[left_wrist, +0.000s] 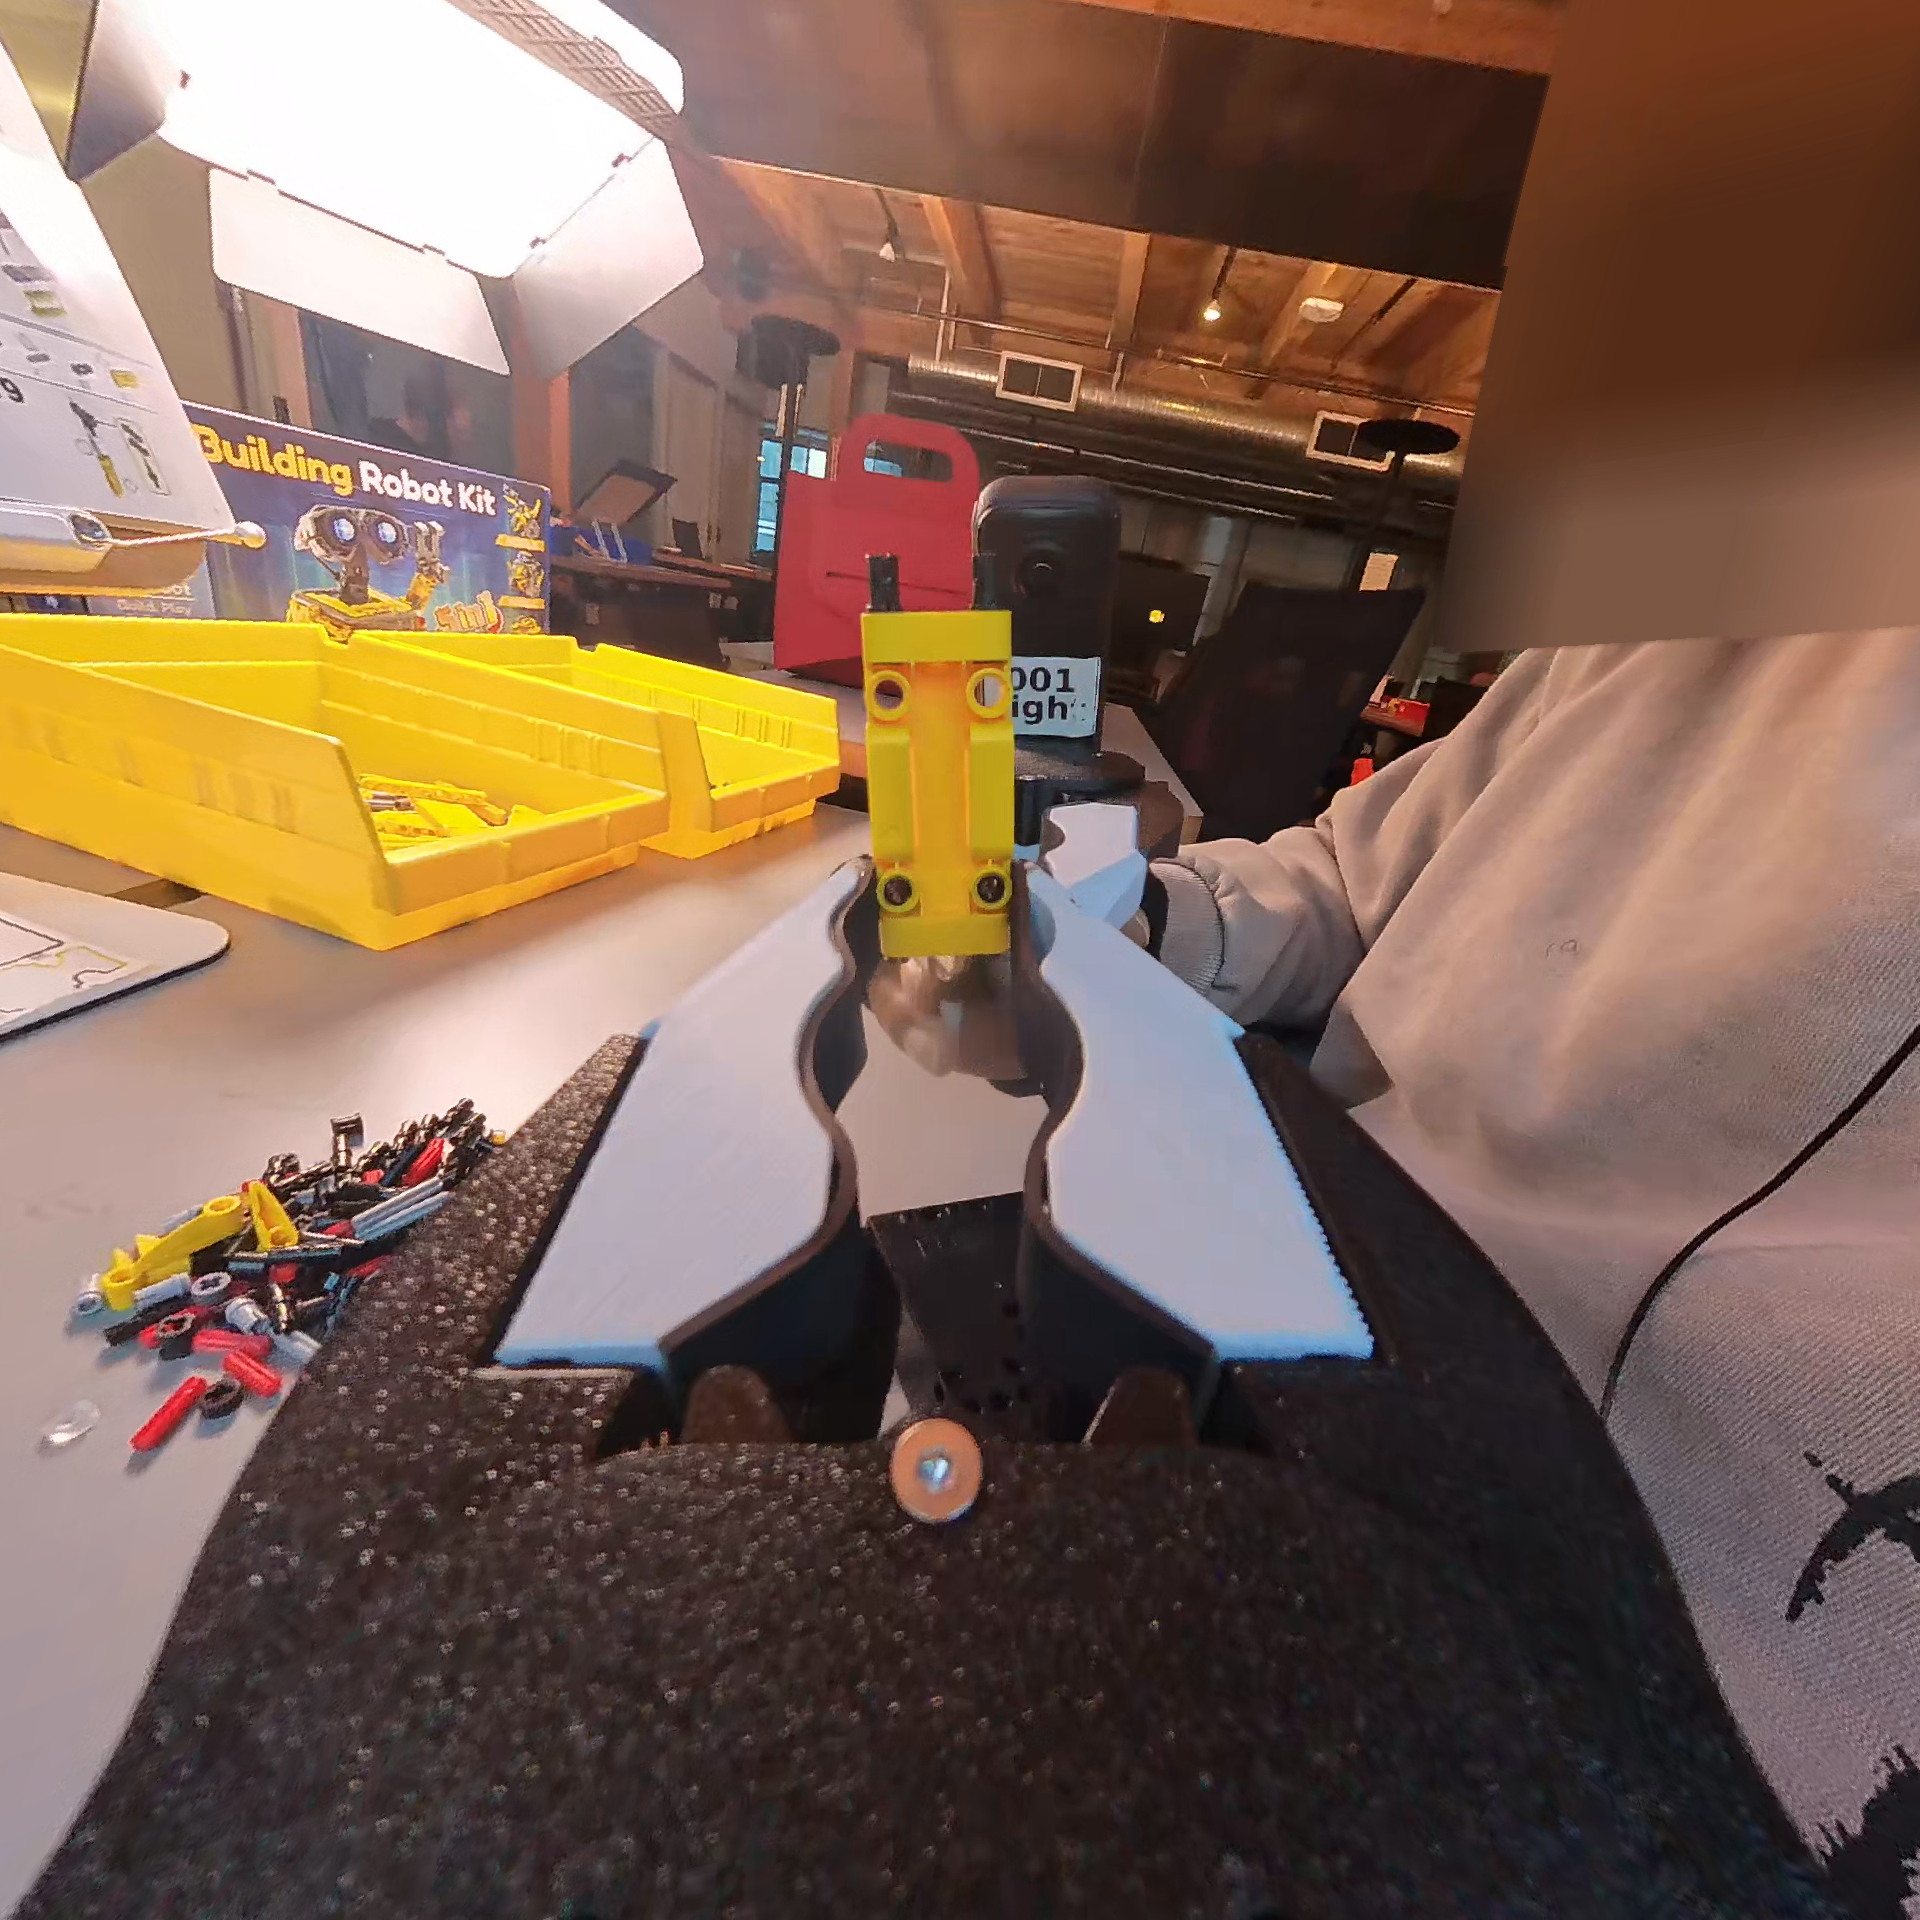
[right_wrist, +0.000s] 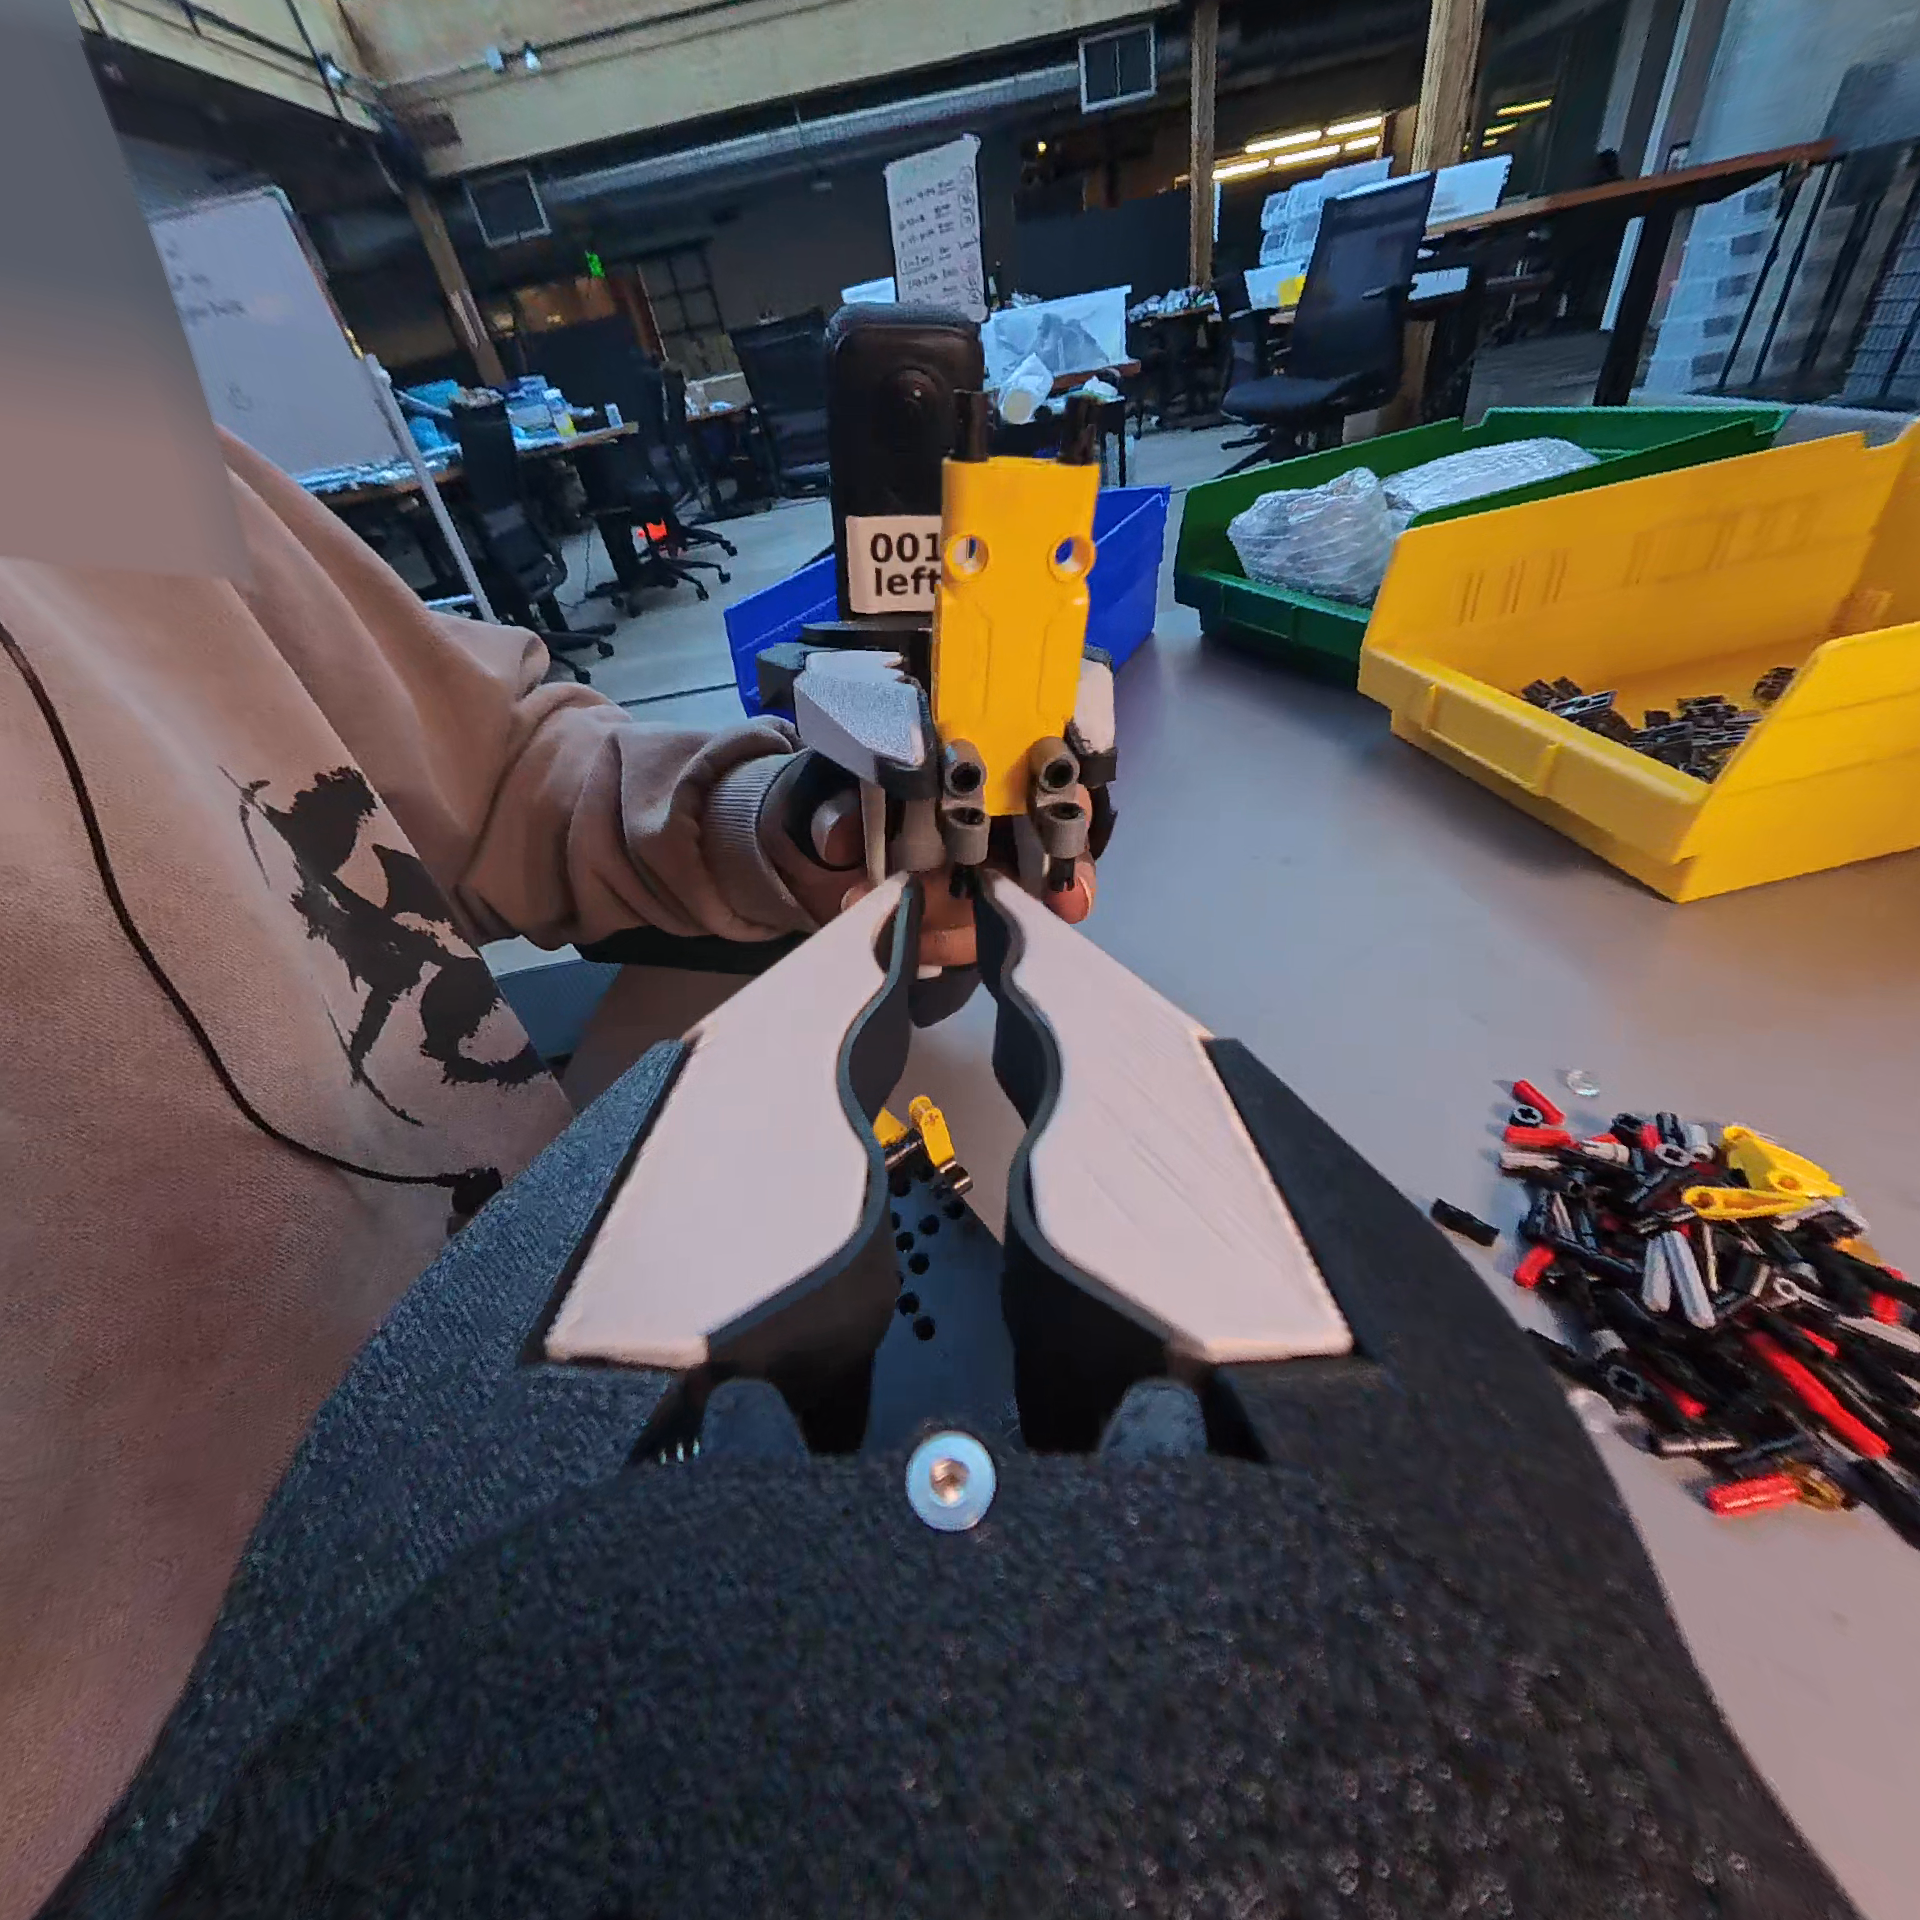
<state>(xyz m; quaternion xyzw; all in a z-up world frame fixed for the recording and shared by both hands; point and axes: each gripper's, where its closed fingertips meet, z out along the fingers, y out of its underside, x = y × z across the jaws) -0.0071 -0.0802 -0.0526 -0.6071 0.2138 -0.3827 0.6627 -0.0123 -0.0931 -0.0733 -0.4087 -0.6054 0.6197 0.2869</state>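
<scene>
Holding a yellow plastic piece (left_wrist: 940, 779) upright above the desk (left_wrist: 312, 1039), the left gripper (left_wrist: 940, 899) clamps its lower end; the right gripper (right_wrist: 951, 894), narrowed almost shut, sits just under the piece's grey connectors (right_wrist: 964, 800), and I cannot tell whether it pinches anything; a pile of loose pins (right_wrist: 1714, 1278) lies on the desk beside them

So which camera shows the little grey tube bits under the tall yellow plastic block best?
The right wrist view: the grey tube connectors hang plainly below the yellow plastic block, open ends facing the camera. The left wrist view shows only the block's ribbed side in the left gripper, hiding them.
</scene>
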